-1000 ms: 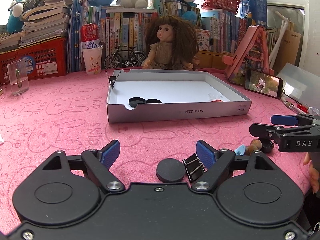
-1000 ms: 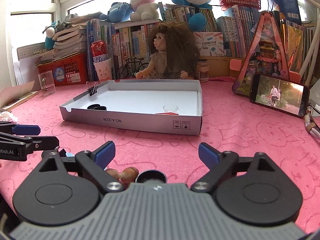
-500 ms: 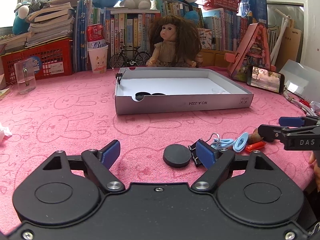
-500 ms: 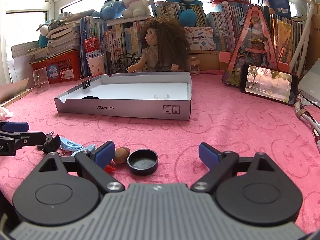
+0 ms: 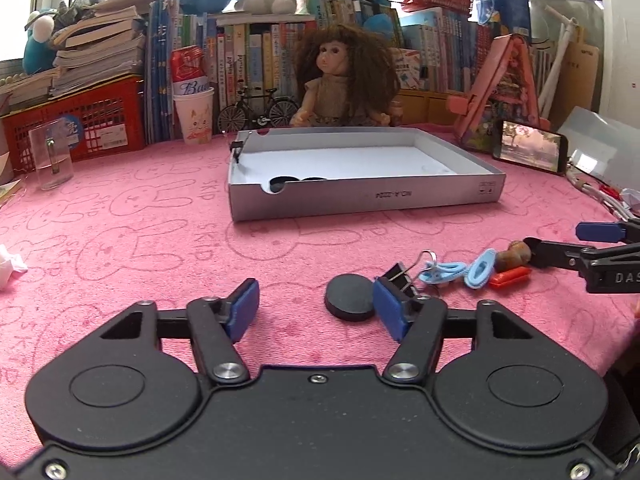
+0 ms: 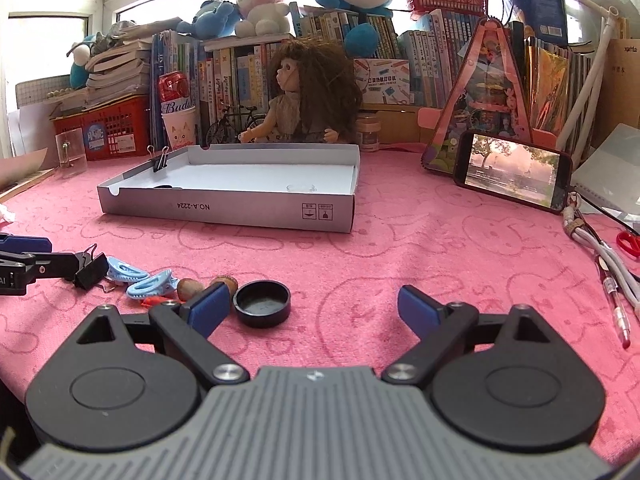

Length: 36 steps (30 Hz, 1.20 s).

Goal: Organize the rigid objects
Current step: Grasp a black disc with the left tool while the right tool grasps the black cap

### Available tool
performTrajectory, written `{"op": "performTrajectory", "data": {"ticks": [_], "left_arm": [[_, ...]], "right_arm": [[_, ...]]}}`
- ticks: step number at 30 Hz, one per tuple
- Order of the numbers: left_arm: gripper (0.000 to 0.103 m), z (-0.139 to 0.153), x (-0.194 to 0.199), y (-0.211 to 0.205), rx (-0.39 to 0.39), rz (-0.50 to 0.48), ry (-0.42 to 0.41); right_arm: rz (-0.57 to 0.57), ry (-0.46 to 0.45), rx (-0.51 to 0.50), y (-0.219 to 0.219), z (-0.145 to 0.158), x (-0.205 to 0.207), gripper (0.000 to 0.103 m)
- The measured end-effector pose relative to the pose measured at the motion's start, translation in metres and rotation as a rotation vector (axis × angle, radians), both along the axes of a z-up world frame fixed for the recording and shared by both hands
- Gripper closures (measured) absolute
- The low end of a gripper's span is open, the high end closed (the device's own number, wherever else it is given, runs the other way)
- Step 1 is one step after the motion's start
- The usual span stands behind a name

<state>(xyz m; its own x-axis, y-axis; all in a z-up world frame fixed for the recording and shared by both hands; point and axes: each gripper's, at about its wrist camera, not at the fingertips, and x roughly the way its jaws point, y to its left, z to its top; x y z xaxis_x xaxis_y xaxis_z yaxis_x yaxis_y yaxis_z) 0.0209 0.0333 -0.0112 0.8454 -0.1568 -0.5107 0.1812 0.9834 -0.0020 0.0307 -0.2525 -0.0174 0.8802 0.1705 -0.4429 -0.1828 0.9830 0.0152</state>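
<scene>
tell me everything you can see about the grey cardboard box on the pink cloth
The grey cardboard box is a shallow, open tray, white inside, resting flat on the pink cloth. Its front wall bears upside-down print and small symbols; one corner has a rounded notch. A black binder clip grips its rim. Dark round pieces and something small and clear lie inside. Neither gripper touches it.

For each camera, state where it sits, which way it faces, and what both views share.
Left wrist: on the left tongs, facing the grey box head-on; own open fingers show, right tongs at the right edge.
Right wrist: on the right tongs, facing the box from its right corner; left tongs at the left edge.
Shared: box, doll, binder clip, blue clips.
</scene>
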Motion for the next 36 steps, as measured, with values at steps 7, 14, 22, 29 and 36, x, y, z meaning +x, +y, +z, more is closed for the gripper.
{"op": "performTrajectory", "data": {"ticks": [7, 14, 22, 29, 36], "left_arm": [[0.054, 0.000, -0.004, -0.006, 0.000, -0.015, 0.005], [0.051, -0.004, -0.004, -0.010, 0.044, -0.012, -0.001], [0.050, -0.005, 0.000, -0.013, 0.033, 0.010, 0.003], [0.057, -0.005, 0.003, -0.017, 0.035, 0.019, -0.004], [0.074, -0.003, 0.006, -0.025, 0.030, 0.015, -0.003]], "right_arm": [[-0.009, -0.017, -0.033, 0.004, -0.003, -0.003, 0.007], [-0.006, -0.011, -0.053, 0.012, -0.007, -0.001, 0.008], [-0.002, 0.002, -0.041, 0.014, -0.007, -0.001, 0.013], [0.029, 0.004, -0.031, 0.018, -0.005, -0.004, 0.030], [0.068, -0.008, -0.015, 0.027, -0.002, -0.008, 0.066]]}}
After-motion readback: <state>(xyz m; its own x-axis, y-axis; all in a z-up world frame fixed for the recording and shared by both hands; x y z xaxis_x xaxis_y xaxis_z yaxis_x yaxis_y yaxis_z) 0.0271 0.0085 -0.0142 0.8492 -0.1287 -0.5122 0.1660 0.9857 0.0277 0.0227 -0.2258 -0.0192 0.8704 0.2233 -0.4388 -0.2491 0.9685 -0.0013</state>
